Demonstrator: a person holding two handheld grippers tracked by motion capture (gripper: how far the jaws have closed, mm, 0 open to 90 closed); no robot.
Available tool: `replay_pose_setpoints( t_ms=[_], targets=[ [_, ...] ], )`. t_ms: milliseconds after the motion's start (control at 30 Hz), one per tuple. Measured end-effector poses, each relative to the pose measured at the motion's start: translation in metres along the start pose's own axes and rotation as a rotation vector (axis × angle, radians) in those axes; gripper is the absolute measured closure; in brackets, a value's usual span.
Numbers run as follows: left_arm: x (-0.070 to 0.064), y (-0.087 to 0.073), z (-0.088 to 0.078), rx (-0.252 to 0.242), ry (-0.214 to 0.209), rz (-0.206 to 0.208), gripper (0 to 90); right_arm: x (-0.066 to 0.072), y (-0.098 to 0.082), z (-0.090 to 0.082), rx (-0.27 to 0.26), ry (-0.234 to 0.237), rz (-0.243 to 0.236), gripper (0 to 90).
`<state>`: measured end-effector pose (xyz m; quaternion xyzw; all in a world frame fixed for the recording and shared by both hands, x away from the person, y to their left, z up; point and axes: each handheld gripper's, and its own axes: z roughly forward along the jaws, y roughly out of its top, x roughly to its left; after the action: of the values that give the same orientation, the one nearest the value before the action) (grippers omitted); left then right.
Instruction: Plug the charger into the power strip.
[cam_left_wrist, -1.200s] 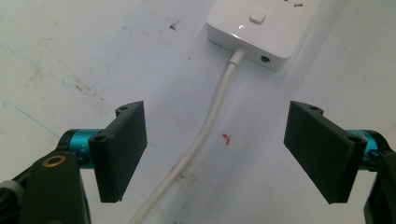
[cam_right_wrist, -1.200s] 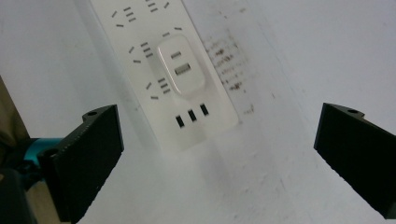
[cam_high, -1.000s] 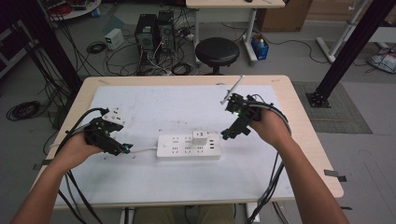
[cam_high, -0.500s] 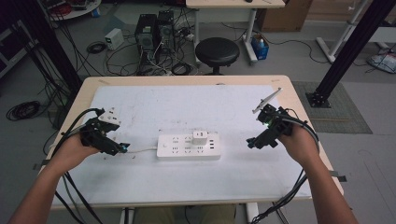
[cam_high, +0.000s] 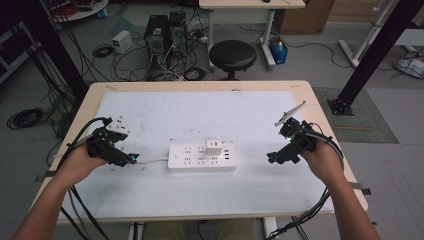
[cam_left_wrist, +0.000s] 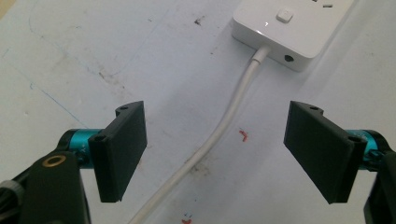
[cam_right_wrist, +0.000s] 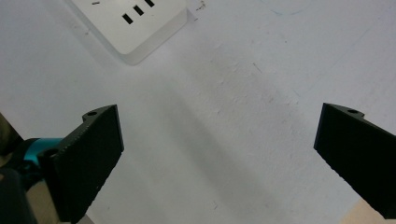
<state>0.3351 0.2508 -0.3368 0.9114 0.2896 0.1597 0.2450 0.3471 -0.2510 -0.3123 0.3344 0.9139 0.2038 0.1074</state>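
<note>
- White power strip (cam_high: 201, 157) lies flat near the middle of the table (cam_high: 200, 85), on the pale sheet that covers most of the top; it sits where it did 1 second ago.
- 1 small white plug block (cam_high: 214, 148) stands in a socket toward the strip's right half, unchanged across the frames.
- Its white cable (cam_high: 152, 161) leaves the strip's left end and runs toward the left gripper (cam_high: 131, 159); in the left gripper view the cable (cam_left_wrist: 219, 135) curves down between the 2 black jaws without touching either.
- That left gripper is released, jaws spread wide, just left of the strip's end, much as it was 0.5 seconds ago.
- Biggest change is on the right: 1 second ago the right gripper (cam_high: 271, 157) was raised over the strip's right end; since then it has swung outward and down toward the table's right edge.
- It now sits well apart from the strip, jaws released and wide, pointing back toward it.
- From the right gripper view, the strip's corner with 3 dark slots (cam_right_wrist: 135, 23) shows at the top left, beyond the open jaws, with bare sheet between them.
</note>
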Motion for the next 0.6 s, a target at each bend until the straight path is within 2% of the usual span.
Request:
replay_pose_setpoints(
  t_ms=[600],
  targets=[
    [-0.006,0.0,-0.001,0.002,-0.006,0.001,21.4,0.002,-0.015,0.004,-0.02,0.005,0.016,0.7]
  ],
)
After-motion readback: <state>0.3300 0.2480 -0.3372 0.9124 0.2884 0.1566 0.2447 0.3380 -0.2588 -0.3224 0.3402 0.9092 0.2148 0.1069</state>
